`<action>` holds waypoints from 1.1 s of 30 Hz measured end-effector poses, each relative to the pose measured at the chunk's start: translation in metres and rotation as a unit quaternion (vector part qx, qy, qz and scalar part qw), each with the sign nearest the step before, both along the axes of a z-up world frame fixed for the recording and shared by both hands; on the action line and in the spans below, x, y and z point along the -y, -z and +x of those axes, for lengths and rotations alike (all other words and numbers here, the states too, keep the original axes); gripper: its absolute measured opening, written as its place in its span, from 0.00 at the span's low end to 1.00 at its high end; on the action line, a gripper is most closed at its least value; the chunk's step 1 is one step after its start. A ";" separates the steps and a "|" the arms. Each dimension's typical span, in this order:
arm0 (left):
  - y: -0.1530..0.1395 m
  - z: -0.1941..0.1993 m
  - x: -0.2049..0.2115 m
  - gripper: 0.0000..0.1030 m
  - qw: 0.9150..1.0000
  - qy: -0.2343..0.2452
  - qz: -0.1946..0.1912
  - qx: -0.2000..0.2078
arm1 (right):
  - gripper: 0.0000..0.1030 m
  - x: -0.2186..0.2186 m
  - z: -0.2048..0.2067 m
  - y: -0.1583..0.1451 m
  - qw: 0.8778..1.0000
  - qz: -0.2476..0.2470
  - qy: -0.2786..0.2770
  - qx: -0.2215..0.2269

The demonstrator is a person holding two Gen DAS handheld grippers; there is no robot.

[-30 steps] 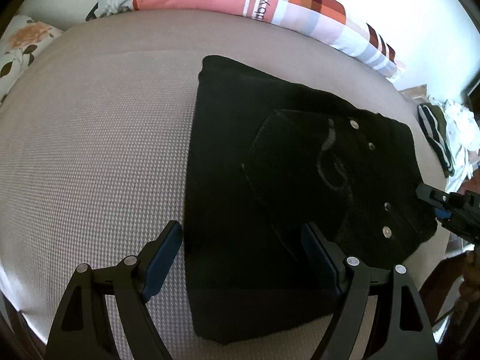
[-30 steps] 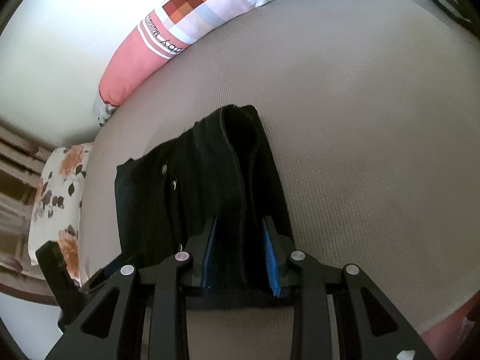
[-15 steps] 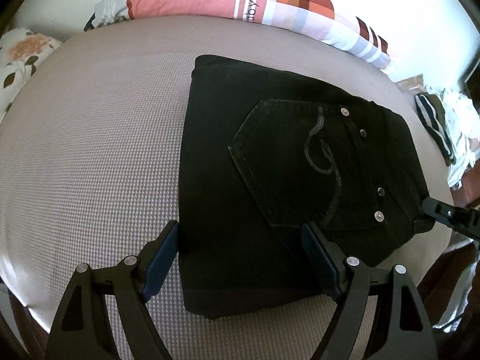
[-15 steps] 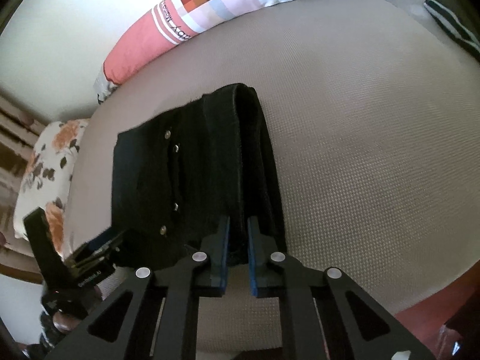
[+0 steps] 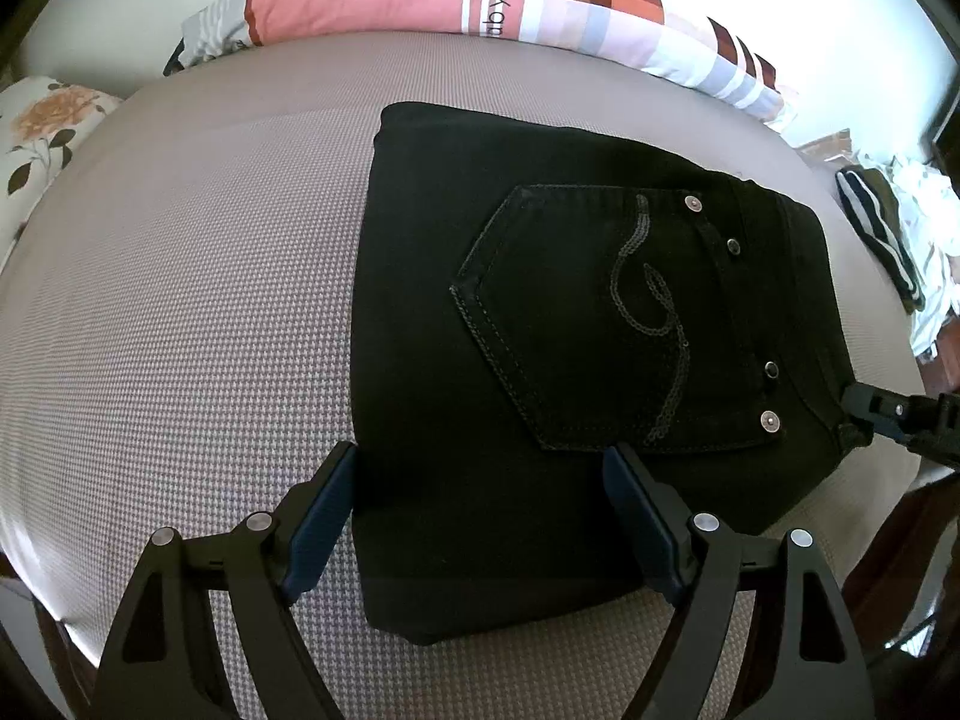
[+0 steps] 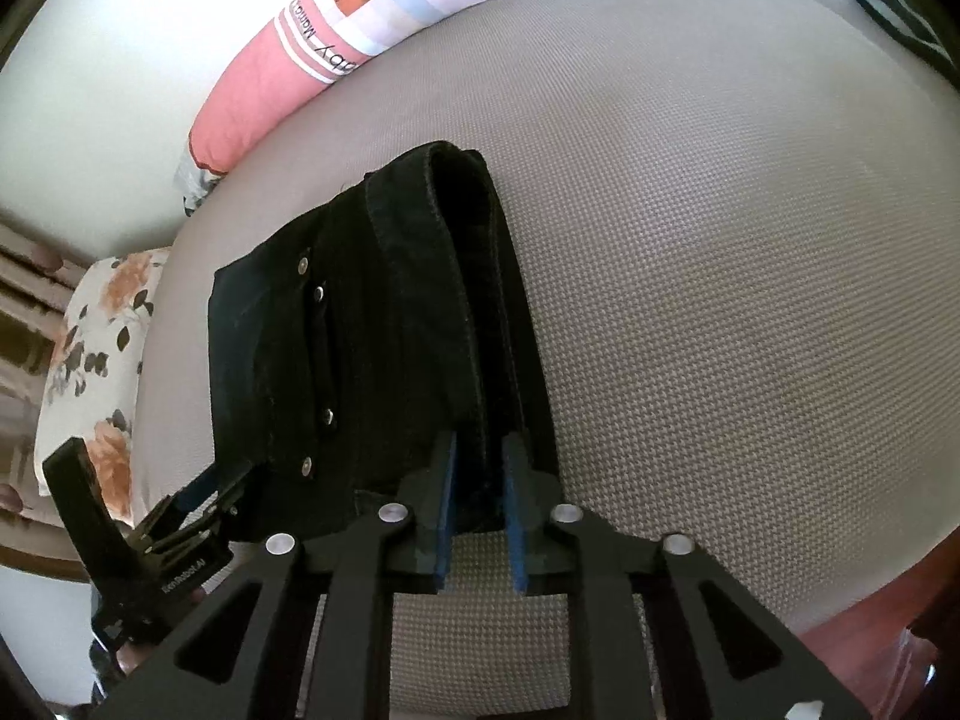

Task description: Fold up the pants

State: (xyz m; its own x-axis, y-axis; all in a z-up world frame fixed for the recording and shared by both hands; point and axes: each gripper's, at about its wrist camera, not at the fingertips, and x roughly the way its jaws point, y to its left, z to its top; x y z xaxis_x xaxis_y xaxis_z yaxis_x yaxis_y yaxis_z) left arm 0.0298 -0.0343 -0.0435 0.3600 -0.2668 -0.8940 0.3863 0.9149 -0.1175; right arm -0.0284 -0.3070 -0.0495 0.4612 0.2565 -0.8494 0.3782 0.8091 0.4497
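Black folded pants (image 5: 540, 330) lie flat on the grey bed (image 5: 180, 300), back pocket with a stitched curl facing up. My left gripper (image 5: 480, 462) stands open and wide over the near left corner of the pants. Its left finger is past the pants' edge and its right finger is above the cloth. My right gripper (image 6: 480, 447) sits at the waistband end of the pants (image 6: 360, 360); its jaws are opening, with the thick folded edge between them. Each gripper shows in the other view: the right gripper (image 5: 870, 405) and the left gripper (image 6: 198, 492).
A long pink and checked bolster (image 5: 480, 0) runs along the wall behind the bed. A floral pillow (image 5: 48, 120) lies at the left corner. Striped and white clothes (image 5: 888, 228) are piled off the bed's right side. The bed's near edge is just under both grippers.
The right gripper's jaws narrowed onto the pants' waistband edge, then parted somewhat. The pants now lie flatter. The left gripper stayed wide and hardly moved.
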 end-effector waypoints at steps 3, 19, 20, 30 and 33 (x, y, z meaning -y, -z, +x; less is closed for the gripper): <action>0.001 0.001 -0.002 0.79 1.000 -0.001 -0.004 -0.002 | 0.23 0.000 0.002 -0.005 1.000 -0.007 0.002 0.003; -0.007 0.026 -0.042 0.79 0.995 -0.039 -0.087 -0.027 | 0.49 0.017 0.028 0.001 1.000 0.009 -0.003 0.012; -0.005 0.030 -0.044 0.79 0.994 -0.042 -0.095 -0.037 | 0.49 0.019 0.029 0.004 1.000 0.015 -0.003 0.012; 0.008 0.053 -0.057 0.77 0.978 -0.041 -0.173 -0.110 | 0.49 0.045 0.042 0.034 0.993 0.109 -0.033 0.019; 0.008 0.061 -0.058 0.75 0.973 -0.037 -0.191 -0.126 | 0.49 0.051 0.045 0.039 0.989 0.134 -0.050 0.030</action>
